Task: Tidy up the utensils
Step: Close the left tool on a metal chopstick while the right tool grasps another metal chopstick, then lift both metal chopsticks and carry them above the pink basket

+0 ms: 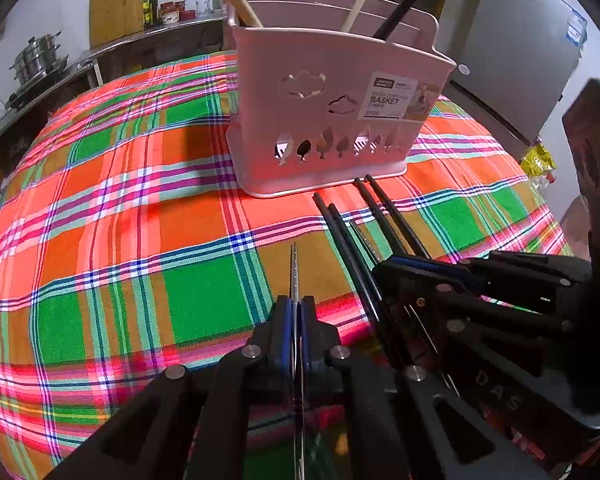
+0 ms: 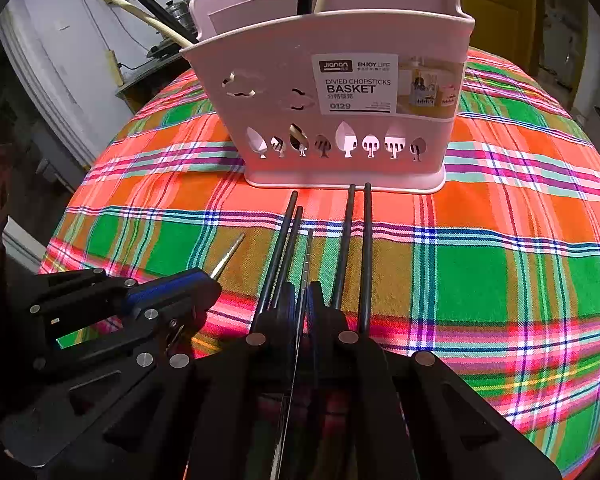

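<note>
Plaid cloth point(image 2: 500, 280) carries a pink basket point(image 2: 340, 152) and four black chopsticks point(image 2: 348, 240). Both grippers, left point(image 1: 296, 308) and right point(image 2: 302, 300), each clench a thin metal chopstick point(image 1: 295, 268).

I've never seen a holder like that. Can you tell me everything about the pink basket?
The pink basket looks like plastic, with inner dividers, cloud and leaf-shaped cutouts, and a front label reading "Divided Chopsticks Basket". It stands upright on the plaid tablecloth. Pale and black sticks lean inside. Black chopsticks lie just before its base.
</note>
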{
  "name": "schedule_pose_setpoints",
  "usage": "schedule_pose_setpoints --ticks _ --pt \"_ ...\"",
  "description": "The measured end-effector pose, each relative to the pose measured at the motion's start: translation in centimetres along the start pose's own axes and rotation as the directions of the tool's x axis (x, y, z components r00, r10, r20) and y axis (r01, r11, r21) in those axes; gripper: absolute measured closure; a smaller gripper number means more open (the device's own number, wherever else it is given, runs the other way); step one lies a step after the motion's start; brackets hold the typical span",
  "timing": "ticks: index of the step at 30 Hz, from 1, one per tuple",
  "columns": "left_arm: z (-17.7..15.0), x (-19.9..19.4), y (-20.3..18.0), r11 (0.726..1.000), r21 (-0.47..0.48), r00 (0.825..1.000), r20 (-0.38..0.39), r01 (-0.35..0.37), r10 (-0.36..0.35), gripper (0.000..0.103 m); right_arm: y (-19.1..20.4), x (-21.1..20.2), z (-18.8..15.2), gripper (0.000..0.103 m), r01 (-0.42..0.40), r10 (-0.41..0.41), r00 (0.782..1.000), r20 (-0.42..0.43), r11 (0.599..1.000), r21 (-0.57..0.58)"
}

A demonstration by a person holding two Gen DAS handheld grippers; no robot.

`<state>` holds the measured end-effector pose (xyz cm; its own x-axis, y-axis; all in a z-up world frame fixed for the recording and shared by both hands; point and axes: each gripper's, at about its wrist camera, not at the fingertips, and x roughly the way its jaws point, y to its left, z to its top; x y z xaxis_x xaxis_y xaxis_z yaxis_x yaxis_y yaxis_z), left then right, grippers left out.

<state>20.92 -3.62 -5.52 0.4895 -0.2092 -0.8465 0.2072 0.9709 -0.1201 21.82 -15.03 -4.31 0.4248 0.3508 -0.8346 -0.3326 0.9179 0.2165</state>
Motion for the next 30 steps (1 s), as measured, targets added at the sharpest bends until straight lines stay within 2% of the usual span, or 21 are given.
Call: schedule_pose_setpoints --ticks 5,13,21,30 --pt "0.3 -1.0 0.9 0.999 -0.04 1.0 0.017 0.024 -0.023 0.099 -0.3 -0.6 0.0 0.097 -0.026 0.025 1.0 0.012 1.0 0.018" --pt "1.4 -5.0 2.2 0.996 -0.067 0.993 0.099 0.063 -0.056 0.099 -0.4 -3.6 0.4 0.097 -0.052 0.05 0.996 0.079 0.999 0.015" --pt "2.6 -9.1 2.0 0.996 -0.052 0.982 0.178 0.075 -0.065 0.099 -0.2 -7.5 1.6 0.098 -0.062 0.061 0.985 0.164 0.998 0.004" --pt "3.6 -12.7 1.0 0.997 -0.026 0.967 0.246 0.075 -0.067 0.099 0.4 -11.6 2.3 0.098 -0.058 0.061 0.963 0.264 0.998 -0.019"
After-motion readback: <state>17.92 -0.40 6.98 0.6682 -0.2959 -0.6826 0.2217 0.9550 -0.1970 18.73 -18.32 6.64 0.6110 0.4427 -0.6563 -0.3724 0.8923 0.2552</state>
